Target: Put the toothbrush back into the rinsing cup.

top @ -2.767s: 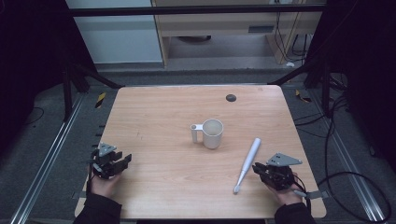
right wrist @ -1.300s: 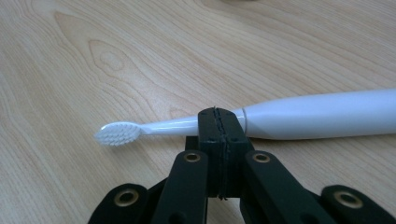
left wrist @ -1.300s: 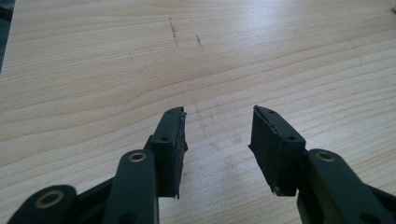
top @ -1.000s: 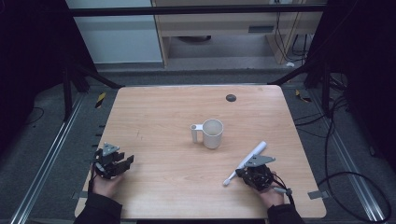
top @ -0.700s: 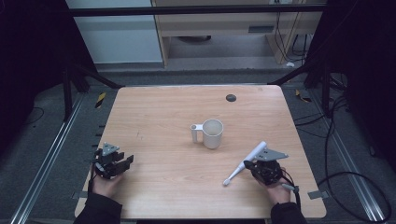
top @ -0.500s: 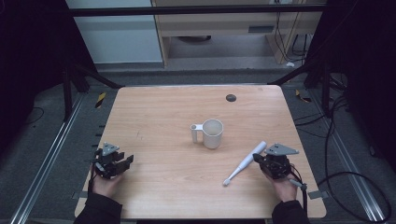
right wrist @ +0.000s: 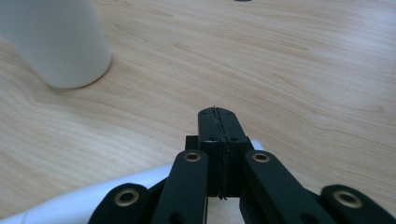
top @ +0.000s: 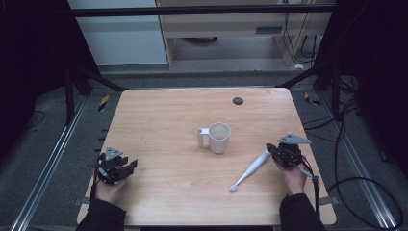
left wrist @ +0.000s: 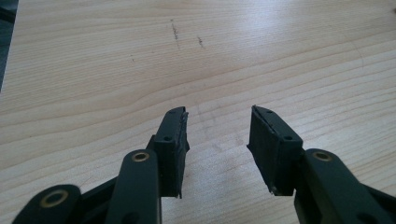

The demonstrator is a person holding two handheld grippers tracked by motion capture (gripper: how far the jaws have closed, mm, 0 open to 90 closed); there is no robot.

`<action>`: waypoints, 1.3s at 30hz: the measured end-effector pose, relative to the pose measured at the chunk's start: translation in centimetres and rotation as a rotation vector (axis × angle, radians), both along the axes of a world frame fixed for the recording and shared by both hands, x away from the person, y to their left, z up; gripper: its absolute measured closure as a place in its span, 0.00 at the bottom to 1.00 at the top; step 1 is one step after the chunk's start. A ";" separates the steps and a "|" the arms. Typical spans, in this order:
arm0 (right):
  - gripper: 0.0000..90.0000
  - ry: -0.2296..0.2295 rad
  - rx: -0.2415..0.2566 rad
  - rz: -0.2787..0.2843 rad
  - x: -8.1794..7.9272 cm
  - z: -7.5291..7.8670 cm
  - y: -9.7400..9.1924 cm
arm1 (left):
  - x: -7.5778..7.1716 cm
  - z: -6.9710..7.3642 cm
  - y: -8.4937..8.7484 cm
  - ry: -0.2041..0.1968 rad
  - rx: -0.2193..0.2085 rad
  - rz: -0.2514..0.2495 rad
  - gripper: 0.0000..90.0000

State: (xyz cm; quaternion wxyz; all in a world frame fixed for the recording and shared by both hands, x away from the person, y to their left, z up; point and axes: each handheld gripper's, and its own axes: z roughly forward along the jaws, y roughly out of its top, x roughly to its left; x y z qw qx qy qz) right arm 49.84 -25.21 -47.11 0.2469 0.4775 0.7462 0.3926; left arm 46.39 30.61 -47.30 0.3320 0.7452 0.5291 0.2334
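A white mug (top: 219, 137) stands upright in the middle of the wooden table (top: 168, 120), its handle to the left. A white toothbrush (top: 250, 171) lies aslant to its right, brush head toward the front edge. My right gripper (top: 273, 151) is at the handle's far end, jaws shut pad on pad. In the right gripper view the handle (right wrist: 70, 200) runs under the gripper (right wrist: 217, 112), not between the pads, and the mug (right wrist: 56, 42) is at upper left. My left gripper (top: 131, 166) rests at the front left; its jaws (left wrist: 218, 116) have just closed a little and stand apart over bare wood.
A small dark round spot (top: 237, 100) marks the far part of the table. Black frame bars (top: 96, 79) stand at both far corners. A cable (top: 315, 192) trails from the right gripper past the table's right edge.
My right gripper has moved right and away, from over the toothbrush's middle to its handle end. The toothbrush lies further left than at the start. The left hand has stayed put.
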 end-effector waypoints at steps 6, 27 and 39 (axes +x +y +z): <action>1.00 0.013 0.022 -0.020 1.3 -0.7 -0.7 | 0.0 0.0 0.0 0.004 0.004 -0.003 0.62; 1.00 0.072 -0.044 -0.024 2.1 -1.8 -0.9 | 0.0 0.0 0.1 0.004 0.003 -0.005 0.62; 1.00 0.076 -0.101 -0.021 1.0 -1.5 -1.2 | 0.0 0.0 0.1 0.004 0.003 -0.005 0.62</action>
